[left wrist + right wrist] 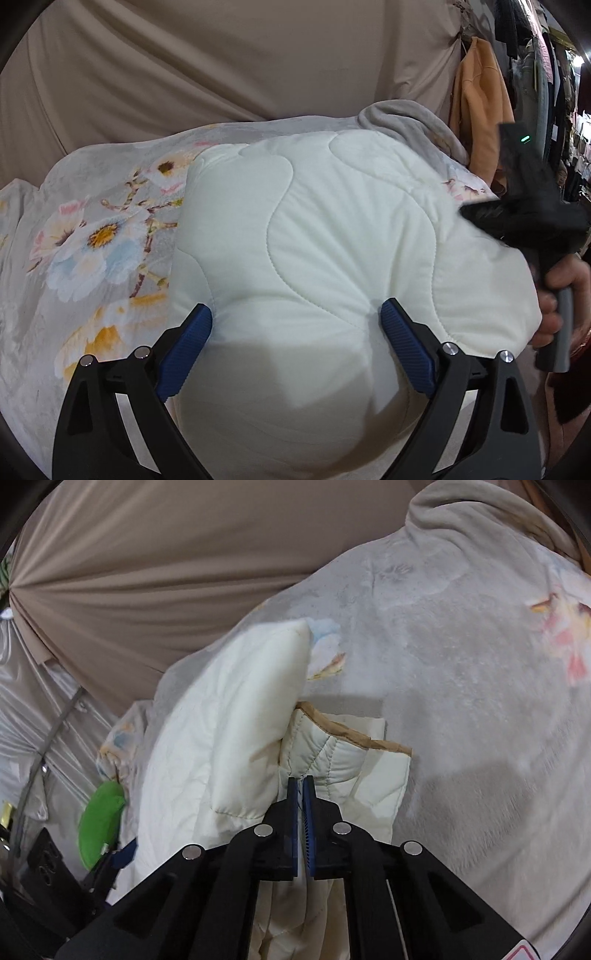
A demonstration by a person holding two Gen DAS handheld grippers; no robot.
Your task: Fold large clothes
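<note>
The left wrist view fills its middle with a white quilted jacket point(314, 240), folded into a puffy mound on a grey flowered blanket point(92, 229). The left tool point(295, 317) sits at the bottom of the frame, its blue pads point(192, 343) spread wide to either side of the mound's near bulge; the padding swells up between them, and whether the pads press into it cannot be told. At the right edge of this view a hand point(565, 295) holds the handle of the right tool point(472, 212), blurred and dark, its tip over the jacket's right side. A beige curtain point(221, 66) covers the top of the frame, and an orange garment point(476, 118) hangs at the upper right beside a rack of dark clothes point(554, 74). A grey fleece fold point(406, 118) lies behind the jacket.

The right wrist view shows what the first cannot: the jacket's edge from the side, with a tan binding point(351, 734) along an inner layer. The right tool point(301, 790) has its blue pads pressed together, pinching a thin fold of the jacket point(221, 738) at lower centre. The blanket point(461, 664) spreads across the right half, the curtain point(147, 572) across the upper left. At lower left a green object point(99, 823) appears, which is too blurred to identify.
</note>
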